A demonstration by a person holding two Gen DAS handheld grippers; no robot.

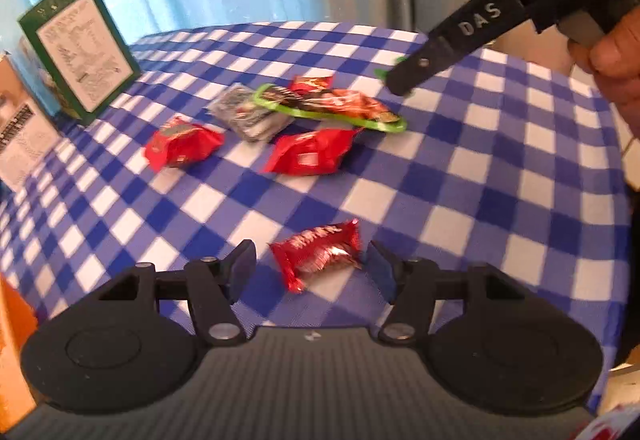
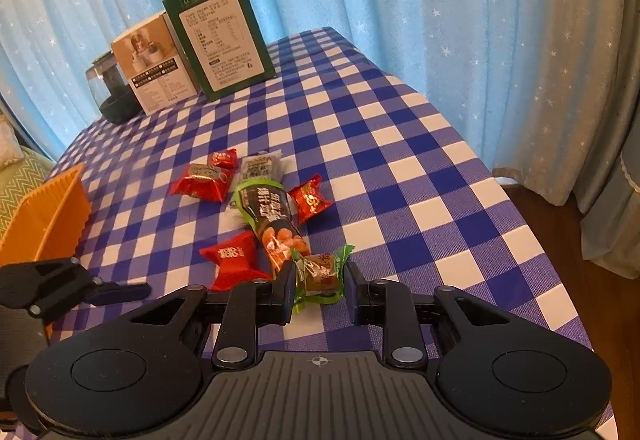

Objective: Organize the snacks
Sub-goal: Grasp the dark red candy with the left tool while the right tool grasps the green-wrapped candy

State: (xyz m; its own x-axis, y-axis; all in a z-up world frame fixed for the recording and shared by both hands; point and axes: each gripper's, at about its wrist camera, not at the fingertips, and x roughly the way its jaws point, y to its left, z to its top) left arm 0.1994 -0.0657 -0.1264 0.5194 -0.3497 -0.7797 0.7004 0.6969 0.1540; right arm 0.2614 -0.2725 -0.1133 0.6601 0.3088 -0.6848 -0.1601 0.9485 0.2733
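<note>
In the left wrist view a shiny red candy point(image 1: 316, 252) lies on the blue-and-white checked cloth point(image 1: 460, 180) between the fingers of my left gripper point(image 1: 312, 268), which is open; its right pad is close to the wrapper's end and its left pad stands apart. My right gripper point(image 2: 319, 290) is shut on a small green-wrapped brown snack point(image 2: 320, 274), just above the cloth. From the left wrist view the right gripper point(image 1: 398, 82) reaches in from the upper right beside a long green-edged nut packet point(image 1: 332, 106). The left gripper point(image 2: 132, 291) shows at the left edge of the right wrist view.
Red packets point(image 2: 200, 180) point(image 2: 234, 260) point(image 2: 310, 198) and a grey one point(image 2: 260, 166) lie round the long packet point(image 2: 272, 220). An orange basket point(image 2: 48, 212) stands at the left. A green box point(image 2: 220, 36), a white box point(image 2: 156, 68) and a dark jar point(image 2: 108, 88) stand at the back. The table's edge drops off on the right.
</note>
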